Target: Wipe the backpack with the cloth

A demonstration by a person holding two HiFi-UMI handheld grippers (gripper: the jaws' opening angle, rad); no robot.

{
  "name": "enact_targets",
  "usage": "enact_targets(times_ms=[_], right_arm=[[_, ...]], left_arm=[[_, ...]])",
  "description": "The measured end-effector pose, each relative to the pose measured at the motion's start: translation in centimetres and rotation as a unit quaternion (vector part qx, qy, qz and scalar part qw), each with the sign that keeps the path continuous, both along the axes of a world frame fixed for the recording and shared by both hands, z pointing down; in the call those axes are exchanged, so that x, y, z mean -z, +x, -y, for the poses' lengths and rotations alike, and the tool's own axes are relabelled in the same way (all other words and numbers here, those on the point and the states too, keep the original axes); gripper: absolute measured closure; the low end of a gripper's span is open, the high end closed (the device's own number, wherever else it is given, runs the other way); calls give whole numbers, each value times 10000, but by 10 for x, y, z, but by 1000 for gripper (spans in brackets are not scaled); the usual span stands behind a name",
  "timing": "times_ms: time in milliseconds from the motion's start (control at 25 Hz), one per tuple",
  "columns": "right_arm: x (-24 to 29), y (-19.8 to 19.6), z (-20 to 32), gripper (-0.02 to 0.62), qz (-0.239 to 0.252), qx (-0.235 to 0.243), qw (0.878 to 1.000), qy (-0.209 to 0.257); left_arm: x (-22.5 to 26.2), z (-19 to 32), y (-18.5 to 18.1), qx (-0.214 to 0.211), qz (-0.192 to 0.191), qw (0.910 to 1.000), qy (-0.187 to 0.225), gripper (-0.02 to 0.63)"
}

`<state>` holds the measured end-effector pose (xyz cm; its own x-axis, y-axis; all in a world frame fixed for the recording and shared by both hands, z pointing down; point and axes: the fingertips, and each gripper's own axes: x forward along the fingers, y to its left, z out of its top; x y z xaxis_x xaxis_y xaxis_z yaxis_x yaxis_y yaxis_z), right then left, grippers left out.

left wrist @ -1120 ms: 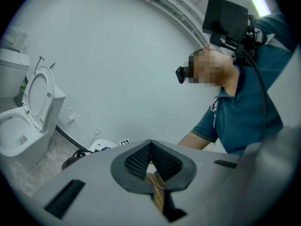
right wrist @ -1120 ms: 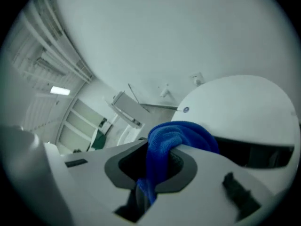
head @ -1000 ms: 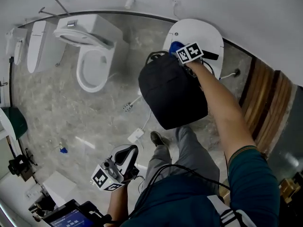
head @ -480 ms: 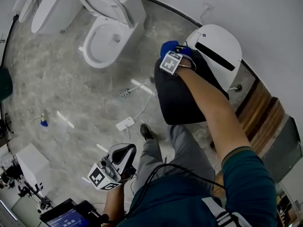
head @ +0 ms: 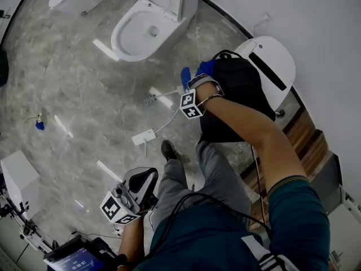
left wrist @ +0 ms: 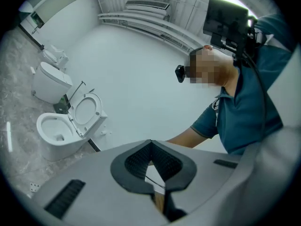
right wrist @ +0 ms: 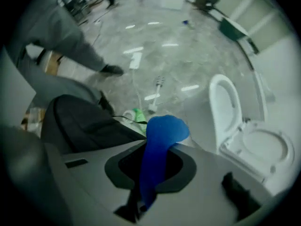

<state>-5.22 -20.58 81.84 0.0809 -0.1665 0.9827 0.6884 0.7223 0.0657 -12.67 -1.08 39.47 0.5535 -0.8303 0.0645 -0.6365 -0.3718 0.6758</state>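
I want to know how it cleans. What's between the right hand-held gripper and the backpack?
A blue cloth, pinched by the right hand-held gripper, at the edge of the black backpack; the head view shows it.

The person wears a teal short-sleeved shirt [head: 296,219] with white stripes low on its front, grey trousers [head: 220,174] and a dark shoe [head: 168,149]. A black cable [head: 189,203] loops across the shirt. The left gripper [left wrist: 149,149] and right gripper [right wrist: 150,161] are grey shells with black ribbed pads and black-and-white marker cubes.
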Motion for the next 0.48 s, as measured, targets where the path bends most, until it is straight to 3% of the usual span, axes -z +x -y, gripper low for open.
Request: enact_targets(times_ms=[80, 200, 360, 480], right_arm=[[-20, 20, -58, 555, -762, 718, 9944, -117], [-39, 56, -145, 557, -1369, 1197, 9822, -463], [-36, 99, -240, 557, -1908, 1342, 9698, -708], [-35, 127, -280, 557, -2197, 1080, 9657, -865]], left_arm=[[2, -10, -11, 80, -18, 10000, 28, 603], [1, -28, -27, 208, -34, 9998, 25, 603], [-2, -49, -43, 326, -94, 9994, -25, 603], [-2, -56, -46, 294, -145, 9995, 7, 603]])
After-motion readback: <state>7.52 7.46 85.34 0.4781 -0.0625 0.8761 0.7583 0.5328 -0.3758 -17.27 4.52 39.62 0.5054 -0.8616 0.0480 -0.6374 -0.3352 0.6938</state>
